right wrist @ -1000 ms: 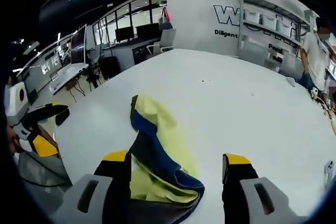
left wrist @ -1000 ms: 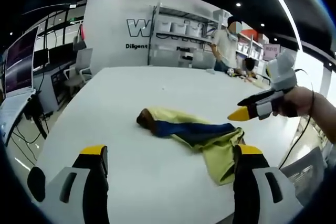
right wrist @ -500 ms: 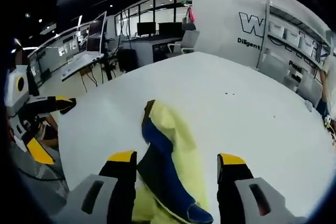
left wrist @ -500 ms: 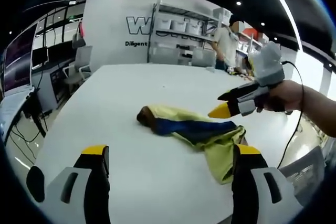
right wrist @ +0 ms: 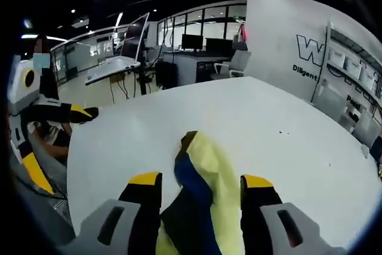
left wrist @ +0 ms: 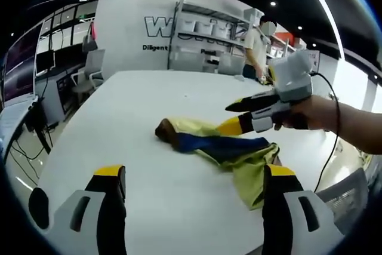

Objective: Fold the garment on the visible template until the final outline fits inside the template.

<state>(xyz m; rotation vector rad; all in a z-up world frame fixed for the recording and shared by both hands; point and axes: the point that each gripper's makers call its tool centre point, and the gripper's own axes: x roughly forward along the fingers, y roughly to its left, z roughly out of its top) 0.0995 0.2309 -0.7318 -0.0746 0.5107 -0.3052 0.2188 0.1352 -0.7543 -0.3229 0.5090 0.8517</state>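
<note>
A yellow and blue garment (left wrist: 221,150) lies crumpled on a wide white surface (left wrist: 137,106), more near the right part of it in the left gripper view. It is bunched in a long strip: one end is dark brown (left wrist: 164,133), a blue band runs along the middle, and a loose yellow part hangs toward the near right edge. I cannot see any template outline on the surface.

In the left gripper view the left gripper (left wrist: 194,174) is released — its 2 jaws with yellow tips stand wide apart at the near edge of the surface and touch nothing. The garment lies beyond them, closer to the right jaw.

The right gripper (left wrist: 236,116), held by a hand (left wrist: 301,114), comes in from the right and hovers just above the garment's middle. Its 2 jaws are parted, one dark and one yellow-tipped, and they hold nothing.

In the right gripper view the same gripper (right wrist: 200,182) looks down along the garment (right wrist: 200,198), which lies between its 2 open jaws and runs away to its brown end (right wrist: 188,140). Whether the jaws already touch the cloth, I cannot tell. The left gripper (right wrist: 51,138) shows at the left of that view.

Far behind there are a white wall with dark letters (left wrist: 170,28), shelving (left wrist: 212,37) and a standing person (left wrist: 258,49).
</note>
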